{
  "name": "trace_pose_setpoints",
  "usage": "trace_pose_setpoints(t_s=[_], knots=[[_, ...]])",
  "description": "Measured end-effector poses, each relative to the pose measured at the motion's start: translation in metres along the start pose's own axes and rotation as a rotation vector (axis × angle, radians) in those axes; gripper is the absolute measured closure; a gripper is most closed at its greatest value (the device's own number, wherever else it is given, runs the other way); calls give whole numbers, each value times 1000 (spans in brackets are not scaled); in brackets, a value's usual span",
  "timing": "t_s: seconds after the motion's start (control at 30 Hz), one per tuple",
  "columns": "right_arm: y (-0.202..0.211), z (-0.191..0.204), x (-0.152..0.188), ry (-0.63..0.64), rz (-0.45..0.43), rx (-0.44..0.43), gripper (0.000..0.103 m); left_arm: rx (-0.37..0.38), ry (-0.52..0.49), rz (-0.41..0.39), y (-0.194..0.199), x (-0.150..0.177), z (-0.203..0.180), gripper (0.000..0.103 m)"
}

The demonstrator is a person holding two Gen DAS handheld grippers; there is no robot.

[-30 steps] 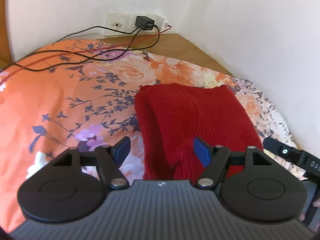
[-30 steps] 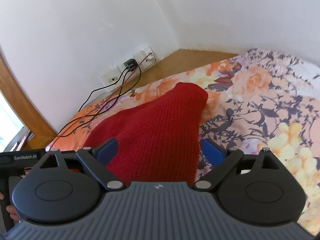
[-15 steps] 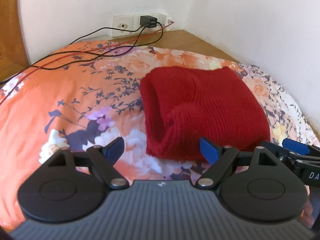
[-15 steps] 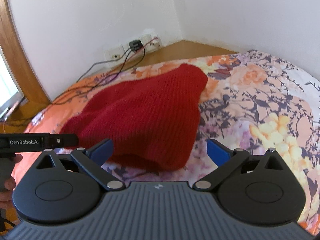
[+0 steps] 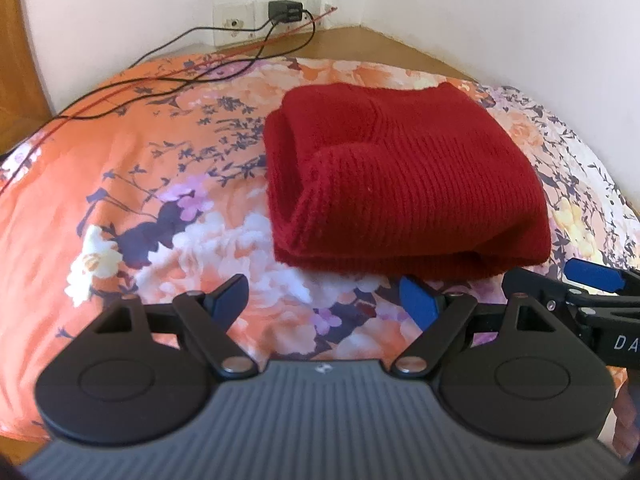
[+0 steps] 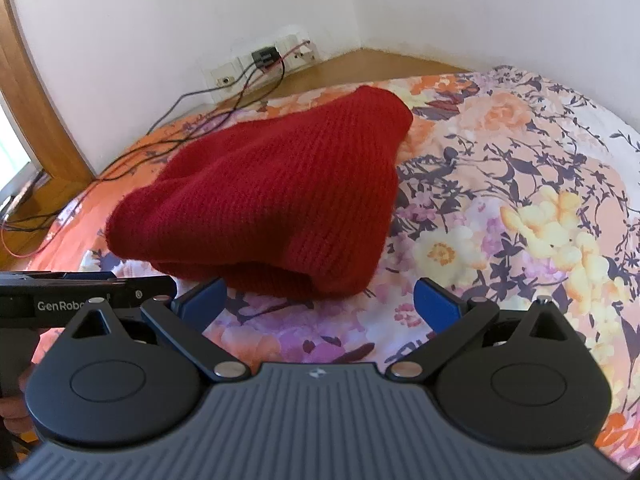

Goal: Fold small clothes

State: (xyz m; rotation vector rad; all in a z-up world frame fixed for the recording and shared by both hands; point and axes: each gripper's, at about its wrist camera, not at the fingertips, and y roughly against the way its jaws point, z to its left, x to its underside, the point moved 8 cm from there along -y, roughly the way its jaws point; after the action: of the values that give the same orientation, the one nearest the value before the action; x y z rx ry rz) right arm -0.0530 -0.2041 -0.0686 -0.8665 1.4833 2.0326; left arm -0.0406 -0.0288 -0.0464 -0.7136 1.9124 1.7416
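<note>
Red knit [image 5: 404,184] sits folded in a thick bundle on the floral bedsheet [image 5: 132,184], toward the wall corner side. My left gripper [image 5: 326,298] is spread wide, nothing in it, hovering just short of the knit's near edge; the bundle lies straight ahead and slightly to its right. My right gripper [image 6: 318,300] is also spread and empty, near edge of the knit dead ahead between its fingers, not touching as far as I can tell. The two grippers are close together, each seeing the other's tip at the frame side. Bundle's long axis seems to run left-right across both views, with the open rolled layers facing my left side and the tidy fold facing my right. Both look about equally near; right is better centred on the edge. Fold looks mostly done to me, maybe one last tuck or press left. Cables [image 5: 192,72] trail from the wall socket [image 5: 256,20] onto the sheet, well apart from the knit.
</note>
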Motion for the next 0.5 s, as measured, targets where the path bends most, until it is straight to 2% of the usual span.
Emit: trace_pose_setpoints(t_s=[0.5], knots=[[-5, 1, 0, 2, 24, -3, 0, -13, 16, 15, -5, -1, 1, 19]])
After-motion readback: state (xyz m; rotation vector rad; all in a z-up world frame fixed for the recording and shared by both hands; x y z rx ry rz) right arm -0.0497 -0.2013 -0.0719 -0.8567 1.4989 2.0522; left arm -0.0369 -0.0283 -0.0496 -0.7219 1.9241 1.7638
